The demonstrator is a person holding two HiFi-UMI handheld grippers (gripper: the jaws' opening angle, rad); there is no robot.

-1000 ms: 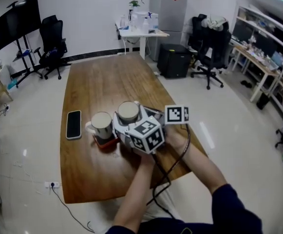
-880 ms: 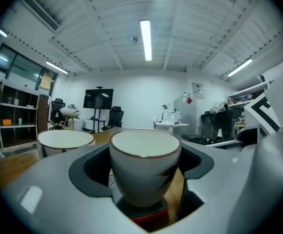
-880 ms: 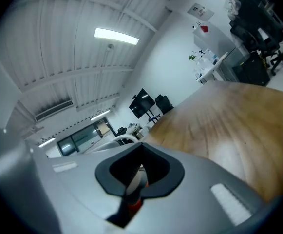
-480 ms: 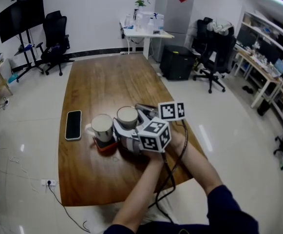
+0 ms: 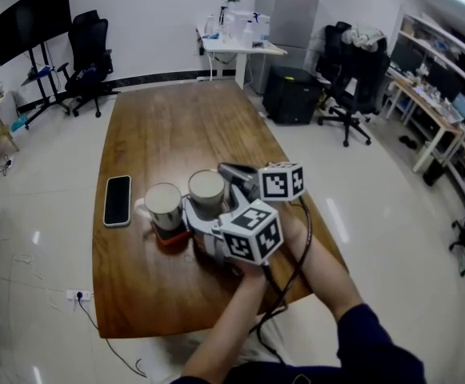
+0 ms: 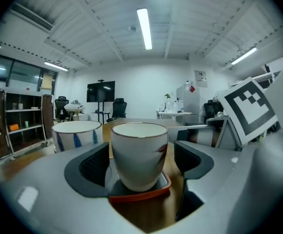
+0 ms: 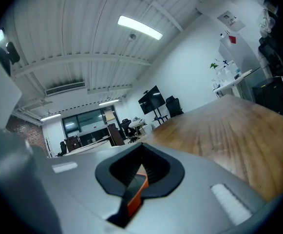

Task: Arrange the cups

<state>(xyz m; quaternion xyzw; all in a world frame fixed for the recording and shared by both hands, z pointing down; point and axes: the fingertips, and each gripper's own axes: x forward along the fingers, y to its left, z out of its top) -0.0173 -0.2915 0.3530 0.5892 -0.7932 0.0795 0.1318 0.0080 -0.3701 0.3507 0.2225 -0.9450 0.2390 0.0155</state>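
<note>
Left gripper (image 6: 142, 156): jaws wide apart, one on each side of the plain cup (image 6: 139, 150). A sliver of gap shows at each pad (image 6: 95, 164), so nothing is gripped.
Right gripper (image 7: 140, 171): jaws fully closed, pinching a thin orange-red piece (image 7: 135, 195) that looks like a coaster's edge. Which coaster it is, I cannot tell.
Plain cup: upright, mouth up, long axis vertical. It stands on a red coaster (image 6: 148, 195) between the left jaws, near the middle of the table (image 5: 176, 126).
Blue-marked cup (image 6: 76, 133): upright too, just beside the plain cup at its 9 o'clock. In the head view a handle-like bump sticks out at this cup's own 9 o'clock.
Other red coaster (image 5: 173, 237): its edge shows under the blue-marked cup at 6 o'clock.
Phone (image 5: 117, 201): lies flat with its long axis 12 to 6, at 9 o'clock of the blue-marked cup and apart from it.
Head view only: the whole table, the phone, both hands close together, and the right gripper at 3 o'clock of the plain cup.
Left gripper view only: the pad gaps, the blue marks, and the coaster under the plain cup.
Right gripper view only: the pinch itself. Bare wood runs off toward 3 o'clock, and neither cup is in frame.
</note>
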